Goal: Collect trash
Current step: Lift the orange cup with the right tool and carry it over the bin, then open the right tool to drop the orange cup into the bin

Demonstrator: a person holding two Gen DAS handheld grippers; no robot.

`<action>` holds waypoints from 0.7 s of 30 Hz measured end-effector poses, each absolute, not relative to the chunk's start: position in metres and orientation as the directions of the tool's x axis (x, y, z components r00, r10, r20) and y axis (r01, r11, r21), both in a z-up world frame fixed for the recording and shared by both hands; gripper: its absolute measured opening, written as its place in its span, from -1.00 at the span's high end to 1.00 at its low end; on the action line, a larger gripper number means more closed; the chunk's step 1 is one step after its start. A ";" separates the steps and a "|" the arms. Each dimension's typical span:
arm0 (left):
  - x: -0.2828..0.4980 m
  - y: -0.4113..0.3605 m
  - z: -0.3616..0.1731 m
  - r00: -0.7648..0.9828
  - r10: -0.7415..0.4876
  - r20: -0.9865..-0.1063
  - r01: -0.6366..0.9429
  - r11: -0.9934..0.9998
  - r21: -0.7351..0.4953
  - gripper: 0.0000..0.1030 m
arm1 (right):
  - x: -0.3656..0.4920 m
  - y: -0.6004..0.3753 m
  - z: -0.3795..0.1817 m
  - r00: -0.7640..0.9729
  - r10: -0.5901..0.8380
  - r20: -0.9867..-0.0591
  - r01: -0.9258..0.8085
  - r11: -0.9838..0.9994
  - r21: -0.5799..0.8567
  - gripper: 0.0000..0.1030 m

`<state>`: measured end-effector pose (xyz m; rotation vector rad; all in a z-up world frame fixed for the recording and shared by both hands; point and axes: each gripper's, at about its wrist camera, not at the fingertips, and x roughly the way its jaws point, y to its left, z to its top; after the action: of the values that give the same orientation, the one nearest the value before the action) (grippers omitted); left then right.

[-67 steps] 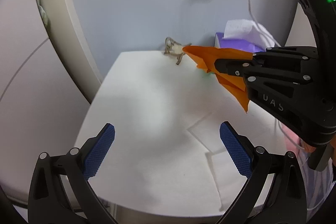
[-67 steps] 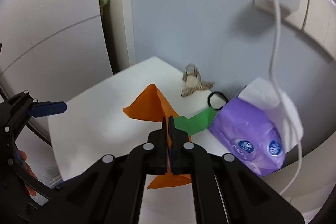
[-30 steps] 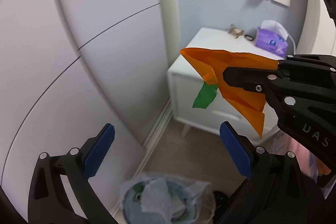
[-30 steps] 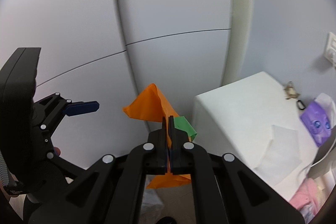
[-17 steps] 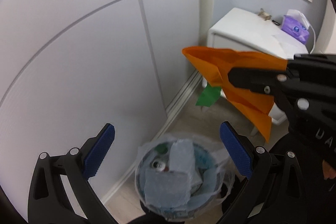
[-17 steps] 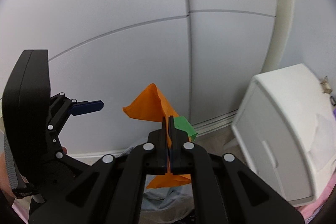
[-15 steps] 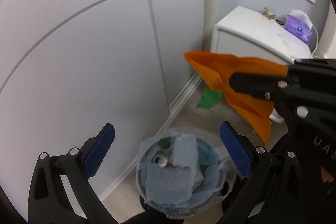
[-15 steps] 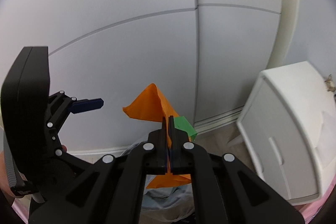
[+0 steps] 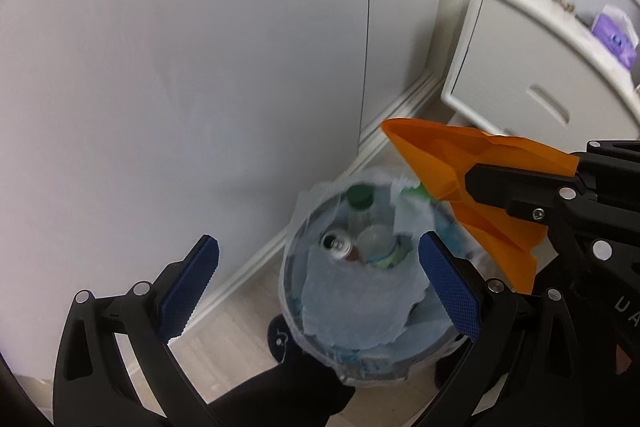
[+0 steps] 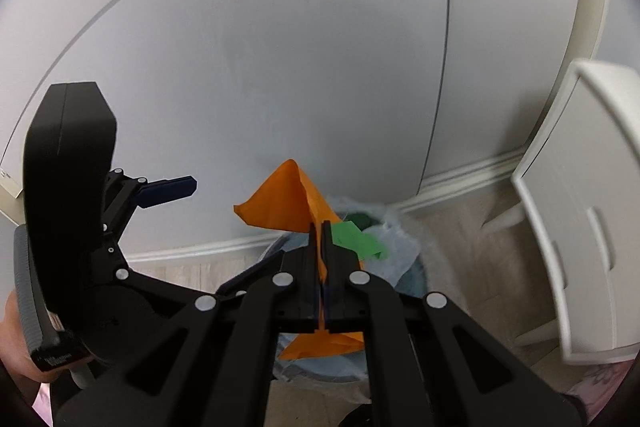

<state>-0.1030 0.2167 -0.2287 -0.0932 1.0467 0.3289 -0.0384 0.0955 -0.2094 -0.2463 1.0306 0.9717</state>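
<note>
Orange paper (image 10: 298, 203), with a green scrap (image 10: 356, 239) beside it, sits pinched in my closed right tool (image 10: 321, 227) just above the trash bin (image 9: 360, 359), while my left tool (image 9: 316, 279) hangs wide open and empty over the bin.

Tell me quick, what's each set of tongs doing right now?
Left tongs: open, holding nothing.
Right tongs: shut on the orange paper, above the bin.

The left gripper (image 9: 316, 279) stands wide open above the trash bin (image 9: 360, 343), while the right gripper (image 9: 476, 183) pinches an orange paper (image 9: 452, 163) over its rim.
</note>
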 end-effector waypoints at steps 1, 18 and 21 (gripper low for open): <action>-0.103 0.217 -0.238 0.441 0.223 -0.870 -0.306 0.948 0.088 -0.89 | -0.038 0.098 -0.218 0.142 0.557 -0.818 -0.774 0.578 0.259 0.94; -0.108 0.241 -0.351 0.234 0.154 -0.960 -0.344 0.936 0.066 -0.89 | -0.022 0.130 -0.351 -0.013 0.385 -0.923 -0.739 0.618 0.268 0.94; -0.104 0.242 -0.360 0.220 0.139 -0.966 -0.338 0.939 0.058 -0.89 | -0.016 0.133 -0.369 -0.025 0.357 -0.934 -0.735 0.627 0.260 0.94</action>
<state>-0.1045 0.2421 -0.3605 -0.1780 1.3100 0.3323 -0.0161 0.1326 -0.3685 -0.3572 1.3310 0.9017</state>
